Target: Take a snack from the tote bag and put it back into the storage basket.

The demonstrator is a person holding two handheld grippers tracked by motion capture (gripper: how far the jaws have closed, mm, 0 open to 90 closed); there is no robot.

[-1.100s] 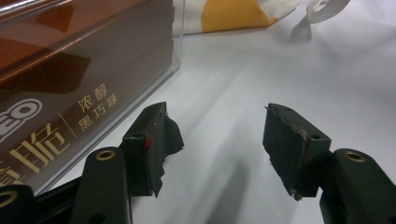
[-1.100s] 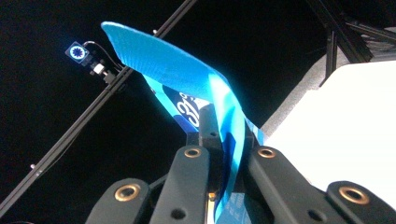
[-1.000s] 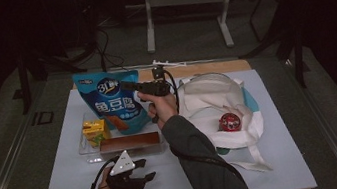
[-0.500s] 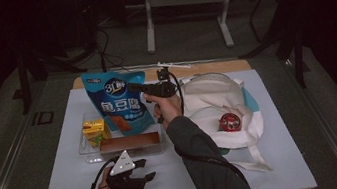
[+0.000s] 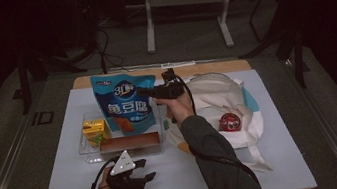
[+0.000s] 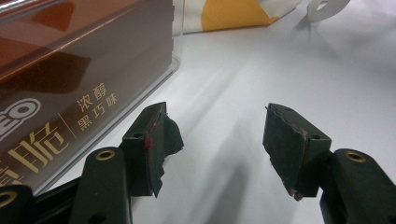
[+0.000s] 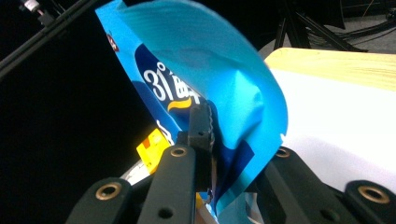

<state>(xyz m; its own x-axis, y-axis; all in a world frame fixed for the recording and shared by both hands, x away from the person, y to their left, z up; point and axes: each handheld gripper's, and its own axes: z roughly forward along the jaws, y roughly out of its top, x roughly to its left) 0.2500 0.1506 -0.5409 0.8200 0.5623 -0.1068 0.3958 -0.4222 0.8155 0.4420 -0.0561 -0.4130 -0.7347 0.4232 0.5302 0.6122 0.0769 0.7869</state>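
Fingers (image 7: 201,126) loosening — blue bag (image 5: 126,106) lower.

Your clearest lane is the bare table (image 5: 289,172) along its near edge and at the near right corner. The clear tray (image 5: 83,146) blocks the left centre; the white bag (image 5: 218,99) covers the right centre.

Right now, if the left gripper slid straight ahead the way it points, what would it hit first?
Probably nothing soon: the left gripper points over bare table, jaws open and empty. The brown box lies just to its side. Farther on lies the white bag, though depth is hard to judge.
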